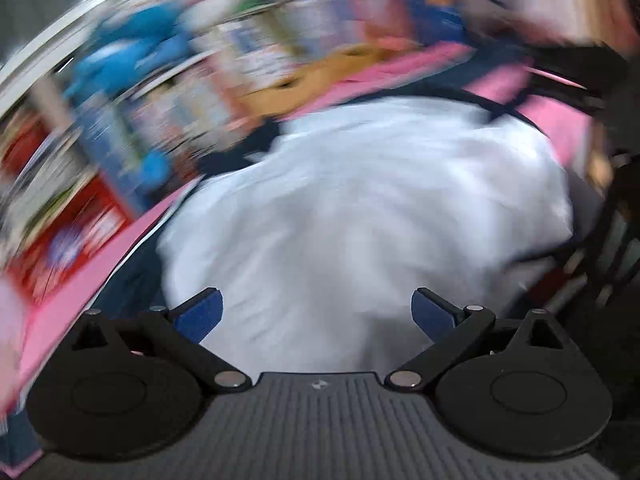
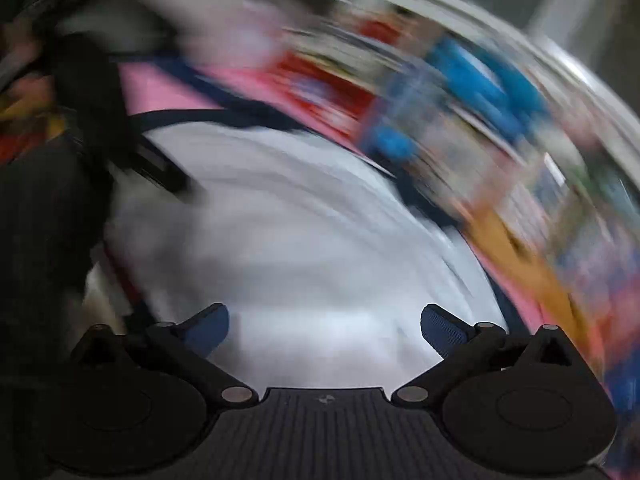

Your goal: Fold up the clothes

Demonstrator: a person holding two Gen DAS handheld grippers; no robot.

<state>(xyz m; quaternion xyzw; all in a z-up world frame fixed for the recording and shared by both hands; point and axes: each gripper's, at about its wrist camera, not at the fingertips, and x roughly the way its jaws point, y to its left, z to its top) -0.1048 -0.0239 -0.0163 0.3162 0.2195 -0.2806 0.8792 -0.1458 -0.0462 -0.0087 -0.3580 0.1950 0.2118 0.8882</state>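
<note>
Both views are heavily motion-blurred. A white garment (image 1: pixel 360 208) is seen spread in a rumpled mound on a pink surface (image 1: pixel 560 120) with dark navy edging; whether that surface is a counter or a mat cannot be told. In the right wrist view the same white garment (image 2: pixel 288 232) fills the middle, with the pink surface (image 2: pixel 160 88) showing beyond it.

The left gripper (image 1: pixel 318 312) is held with its blue-padded fingers (image 1: pixel 200 314) spread wide, nothing between them; only the cloth below is seen through the gap. The right gripper (image 2: pixel 324 330) is likewise wide, its fingers (image 2: pixel 444 332) apart and empty. No cloth is pinched by either one; whether the fingers touch the fabric cannot be told.

A cluttered, colourful backdrop (image 1: pixel 168 92), possibly boxes or toys, is seen behind the pink surface, too smeared to name. A dark shape (image 2: pixel 52 208) is seen at the left of the right view, unidentified.

Judged step: between grasps, no fold edge currently held.

Risks, as judgement:
- Garment edges are not readable in this blur, so the next pinch could land on a middle layer, not a hem, giving a crooked fold.
- Cloth is bunched; several layers could be caught at once.
- Garment lies near the surface edge on one side, so a drag could pull it off.
- Nearby clutter could be clipped during a wide swing.
</note>
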